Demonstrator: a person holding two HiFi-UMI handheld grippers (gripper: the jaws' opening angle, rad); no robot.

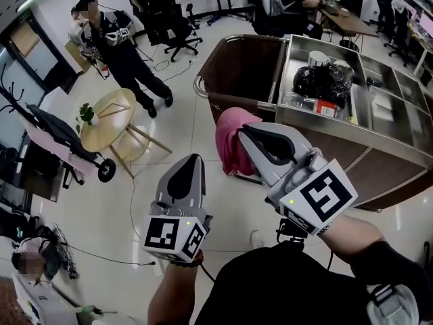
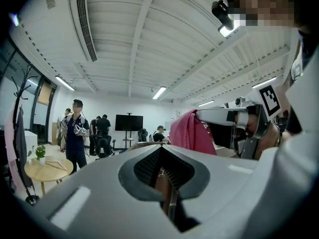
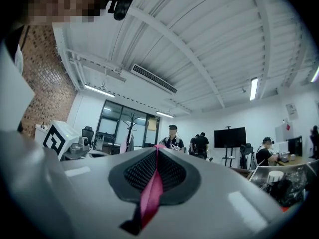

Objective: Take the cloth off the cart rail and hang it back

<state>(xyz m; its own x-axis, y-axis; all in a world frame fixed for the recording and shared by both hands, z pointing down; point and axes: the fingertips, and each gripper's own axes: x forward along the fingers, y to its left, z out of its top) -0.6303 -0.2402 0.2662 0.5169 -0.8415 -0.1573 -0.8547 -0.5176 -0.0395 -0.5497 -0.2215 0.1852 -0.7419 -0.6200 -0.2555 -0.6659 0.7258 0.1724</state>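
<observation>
A pink cloth (image 1: 230, 147) hangs in the air from my right gripper (image 1: 245, 133), which is shut on its top edge. In the right gripper view a pink strip of cloth (image 3: 151, 198) shows pinched between the black pads of the right gripper (image 3: 157, 156). The left gripper view shows the cloth (image 2: 188, 132) draping from the right gripper (image 2: 198, 114). My left gripper (image 1: 184, 171) floats beside it to the left, apart from the cloth. Its jaws (image 2: 162, 156) are closed together with nothing visible between them. The brown cart's chrome rail (image 1: 198, 87) lies just beyond the cloth and is bare.
The cart's metal top tray (image 1: 379, 107) holds a black bag and small items. A round wooden table (image 1: 108, 124) with a plant stands to the left. A person (image 1: 125, 53) stands behind it. Office chairs, desks and floor cables lie further back.
</observation>
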